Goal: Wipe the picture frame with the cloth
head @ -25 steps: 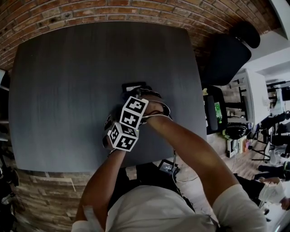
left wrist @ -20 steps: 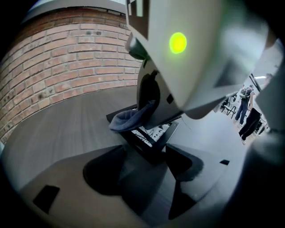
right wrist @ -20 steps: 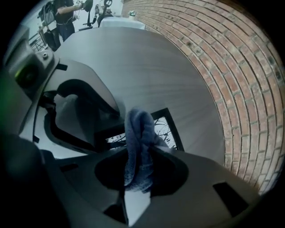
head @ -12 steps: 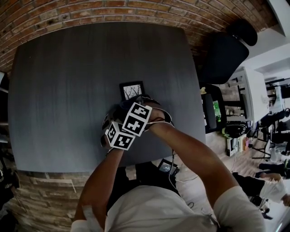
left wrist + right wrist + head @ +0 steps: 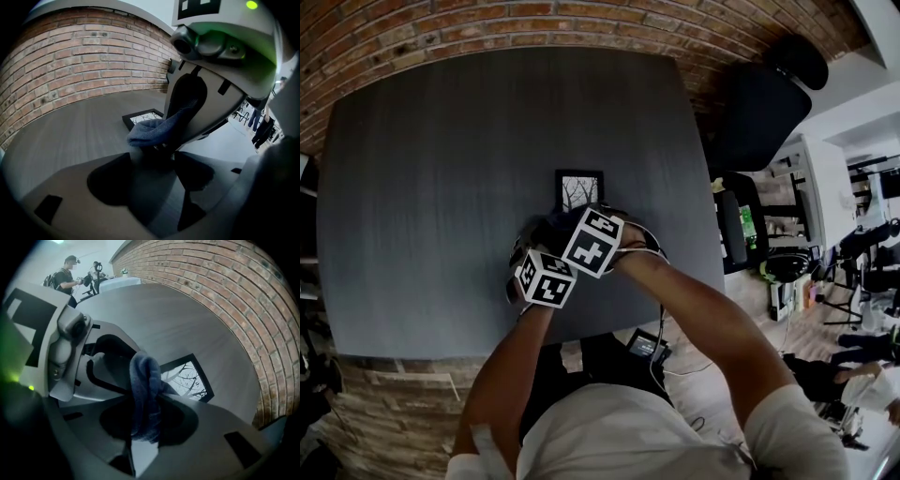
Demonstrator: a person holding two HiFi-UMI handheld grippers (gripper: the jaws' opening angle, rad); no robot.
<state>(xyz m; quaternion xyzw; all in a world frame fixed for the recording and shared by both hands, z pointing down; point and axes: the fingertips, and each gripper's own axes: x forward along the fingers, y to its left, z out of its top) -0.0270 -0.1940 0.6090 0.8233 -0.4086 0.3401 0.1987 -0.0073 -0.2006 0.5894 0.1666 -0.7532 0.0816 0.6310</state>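
Note:
The black picture frame (image 5: 579,190) with a tree print lies flat on the dark table (image 5: 441,169), just beyond both grippers. My right gripper (image 5: 146,401) is shut on a blue cloth (image 5: 143,394), which is folded over its jaw tips and hangs above the table. Close on its left, my left gripper (image 5: 149,149) points at it with its jaws together at the cloth's (image 5: 157,129) drooping end. The frame (image 5: 143,117) shows behind the cloth in the left gripper view. It lies right of the cloth in the right gripper view (image 5: 190,378). The marker cubes (image 5: 572,258) nearly touch.
A brick wall (image 5: 534,23) borders the table's far edge. A black office chair (image 5: 764,112) stands off the right side, with desks and people further off. The near table edge (image 5: 441,349) runs just under my forearms.
Both grippers have drawn back toward me together with the cloth. The frame, half covered a second ago, now lies fully exposed and squarer to the table.

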